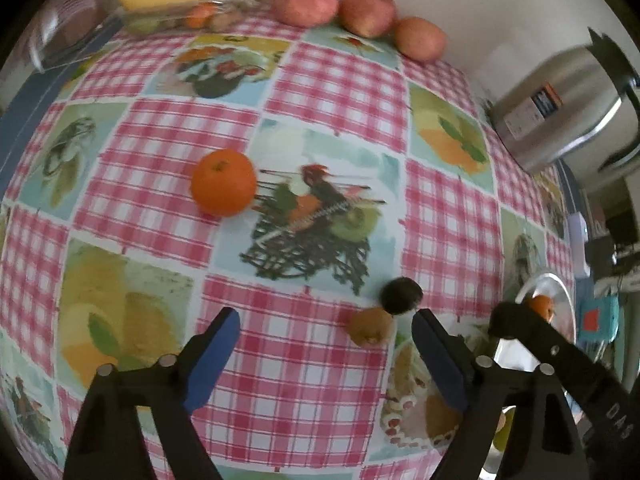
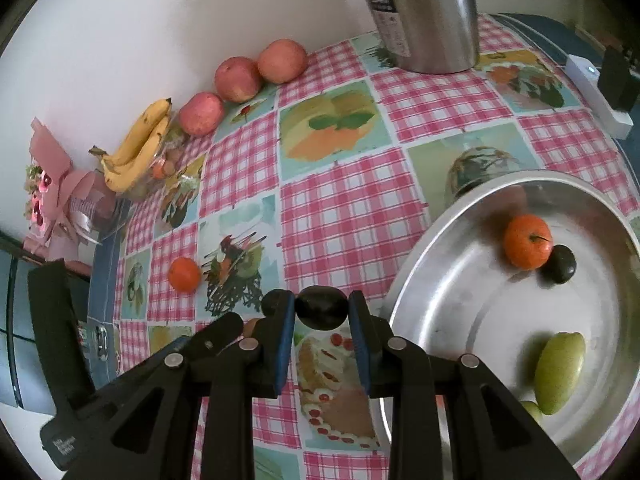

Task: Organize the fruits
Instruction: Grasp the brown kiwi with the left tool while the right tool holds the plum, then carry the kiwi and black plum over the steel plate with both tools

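Right wrist view shows the right gripper (image 2: 322,314) with its blue-padded fingers pressed against both sides of a dark plum (image 2: 322,307), held just left of the rim of the metal bowl (image 2: 420,240). Inside the bowl lie a mandarin (image 2: 527,241) touching a second dark plum (image 2: 561,265), and nearer the camera a green pear (image 2: 559,372) with what may be another green fruit half hidden under it. Well left of the bowl, a lone orange (image 2: 184,274) rests on the checked tablecloth (image 2: 340,208). Farther from the bowl, three apples (image 2: 238,79) line the wall beside a bunch of bananas (image 2: 138,148), and a steel kettle (image 2: 424,12) stands behind the bowl.

From the left wrist view, the left gripper (image 1: 326,330) hangs with its fingers spread wide and nothing between them, above the cloth left of the bowl; a small brown fruit (image 1: 370,326) lies just inside its right finger.
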### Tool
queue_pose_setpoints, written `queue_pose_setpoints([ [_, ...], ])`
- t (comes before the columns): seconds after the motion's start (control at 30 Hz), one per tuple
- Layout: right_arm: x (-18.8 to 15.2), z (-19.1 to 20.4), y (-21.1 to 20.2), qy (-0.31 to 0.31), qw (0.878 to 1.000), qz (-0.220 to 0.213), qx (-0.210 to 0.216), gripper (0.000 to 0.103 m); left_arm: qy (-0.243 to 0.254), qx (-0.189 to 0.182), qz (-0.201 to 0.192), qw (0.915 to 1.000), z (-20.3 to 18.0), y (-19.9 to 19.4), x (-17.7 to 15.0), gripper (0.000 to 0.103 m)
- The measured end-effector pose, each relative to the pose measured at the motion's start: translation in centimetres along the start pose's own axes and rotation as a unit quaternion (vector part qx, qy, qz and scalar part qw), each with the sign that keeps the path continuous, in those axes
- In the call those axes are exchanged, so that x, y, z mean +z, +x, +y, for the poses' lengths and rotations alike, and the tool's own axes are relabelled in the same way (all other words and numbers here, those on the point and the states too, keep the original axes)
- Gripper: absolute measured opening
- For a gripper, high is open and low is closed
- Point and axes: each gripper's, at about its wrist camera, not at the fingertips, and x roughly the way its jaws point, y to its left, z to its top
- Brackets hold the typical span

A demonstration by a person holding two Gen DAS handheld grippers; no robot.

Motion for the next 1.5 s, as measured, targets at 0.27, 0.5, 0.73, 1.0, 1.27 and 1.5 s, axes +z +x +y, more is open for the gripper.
queue_pose_setpoints([
  [0.27, 0.0, -0.3, -0.3, 0.004, 1.000, -0.003, 0.005, 0.028, 0.024, -0.009, 0.023, 0.9994, -1.5, 1.5, -0.8, 0.066],
  [0.5, 0.0, 0.0, -0.3, 0.000, 1.000, -0.001, 0.008, 0.028, 0.026, -0.022, 0.024, 0.9991, -1.7, 1.6, -0.7, 0.039],
  [0.73, 0.0, 0.0, -0.3, 0.000, 1.000, -0.001, 0.008, 0.028, 0.023, -0.028, 0.019, 0.9992, -2.1, 1.3, -0.5, 0.030],
  [1.0, 0.2, -0.1, -0.9, 0.001, 1.000, -0.006, 0.012, 0.028, 0.013, -0.037, -0.007, 0.9992, -1.5, -1.0, -0.4, 0.029],
  [1.27, 0.2, -0.2, -1.6, 0.004, 1.000, -0.012, 0.017, 0.028, 0.015, -0.049, -0.035, 0.9980, -2.0, -3.4, 0.0, 0.029],
  [1.5, 0.1, -0.3, -2.3, 0.006, 1.000, -0.019, 0.020, 0.028, 0.025, -0.058, -0.058, 0.9963, -2.7, -5.4, -0.1, 0.029],
])
